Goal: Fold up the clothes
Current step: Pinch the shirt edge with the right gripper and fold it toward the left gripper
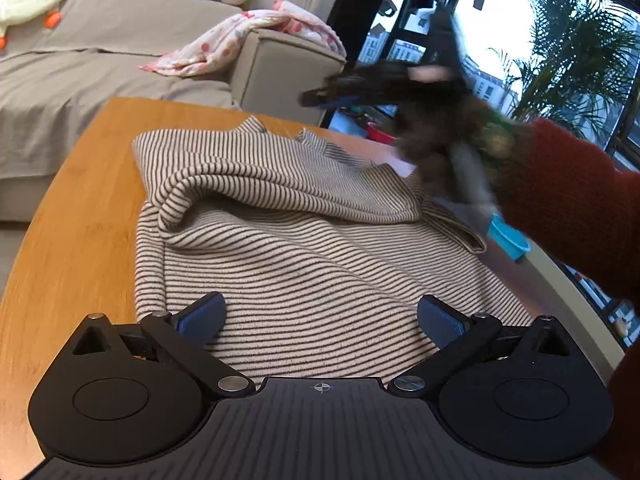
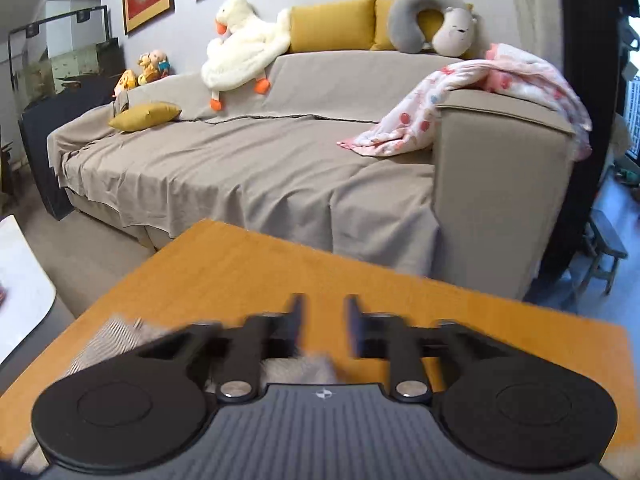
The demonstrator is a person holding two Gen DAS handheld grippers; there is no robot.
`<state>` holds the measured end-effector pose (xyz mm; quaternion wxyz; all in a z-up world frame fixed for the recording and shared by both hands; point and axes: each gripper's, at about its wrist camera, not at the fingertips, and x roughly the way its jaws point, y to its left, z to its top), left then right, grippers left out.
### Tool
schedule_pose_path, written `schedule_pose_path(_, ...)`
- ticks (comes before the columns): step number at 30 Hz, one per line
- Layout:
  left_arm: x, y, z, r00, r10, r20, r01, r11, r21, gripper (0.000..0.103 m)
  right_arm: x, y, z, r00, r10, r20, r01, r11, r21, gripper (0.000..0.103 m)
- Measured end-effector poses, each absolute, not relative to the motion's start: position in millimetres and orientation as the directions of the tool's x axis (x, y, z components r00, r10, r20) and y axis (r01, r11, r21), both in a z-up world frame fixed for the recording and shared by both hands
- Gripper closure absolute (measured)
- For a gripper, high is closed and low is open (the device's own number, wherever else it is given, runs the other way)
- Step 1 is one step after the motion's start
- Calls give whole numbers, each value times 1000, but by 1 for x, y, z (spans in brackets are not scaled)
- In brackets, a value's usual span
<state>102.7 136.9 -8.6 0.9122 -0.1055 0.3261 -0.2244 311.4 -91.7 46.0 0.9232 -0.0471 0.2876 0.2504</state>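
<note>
A beige sweater with thin dark stripes (image 1: 304, 248) lies on the wooden table (image 1: 76, 224), its far part folded back over itself in a thick roll. My left gripper (image 1: 320, 312) hovers low over the near part, open wide, with nothing between its blue pads. My right gripper (image 1: 332, 98), blurred, is in the air above the sweater's far right corner, held by a hand in a red sleeve (image 1: 576, 196). In the right wrist view my right gripper (image 2: 325, 316) is open with only bare table (image 2: 248, 264) showing in the gap. A blurred bit of the sweater (image 2: 116, 336) shows below it.
A grey-covered sofa (image 2: 256, 168) stands just past the table's far edge, with a pink spotted blanket (image 2: 472, 100) over its armrest. A blue object (image 1: 510, 240) sits at the table's right edge. A window and a palm plant (image 1: 572, 60) are to the right.
</note>
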Motion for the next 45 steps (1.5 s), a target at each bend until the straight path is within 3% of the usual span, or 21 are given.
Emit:
schedule_pose_path(2,103,136,-9,686,-476,-550,340,878,-337,0,277,-112,48,701,456,-549,-511,857,59,24)
schedule_pose_path(8,105,124,-8,687,-464,-560,342,886,-315,0,182,-153,19,582,530,-617,-516,827,223,24)
schedule_pose_path(13,113,104,-6,662,-463,-590,390,884,-257,0,158,-169,0,648,402,-647,-423,896,132,27)
schedule_pose_path(16,107,100,-5,651,-440,-619,411,889,-200,0,161,-180,9,647,388,-657,-398,906,143,42)
schedule_pose_path(20,101,106,-6,652,-440,-618,407,890,-204,0,179,-170,42,646,489,-587,-500,851,160,61)
schedule_pose_path(24,104,108,-7,657,-446,-608,398,890,-222,0,241,-125,68,604,582,-544,-592,785,182,61)
schedule_pose_path(31,101,125,-3,656,-464,-595,359,886,-294,0,327,-29,26,454,622,-638,-655,718,235,59)
schedule_pose_path(33,101,129,-3,653,-478,-587,361,879,-313,0,329,-12,13,409,628,-662,-675,696,244,82)
schedule_pose_path(36,102,128,-4,652,-485,-582,365,874,-320,0,303,-1,16,510,576,-639,-715,696,57,91)
schedule_pose_path(40,101,129,-4,649,-490,-582,370,872,-321,0,290,-2,28,663,484,-571,-681,706,-193,95)
schedule_pose_path(45,95,129,-4,646,-484,-591,377,875,-305,0,303,2,8,610,450,-652,-713,671,-204,94)
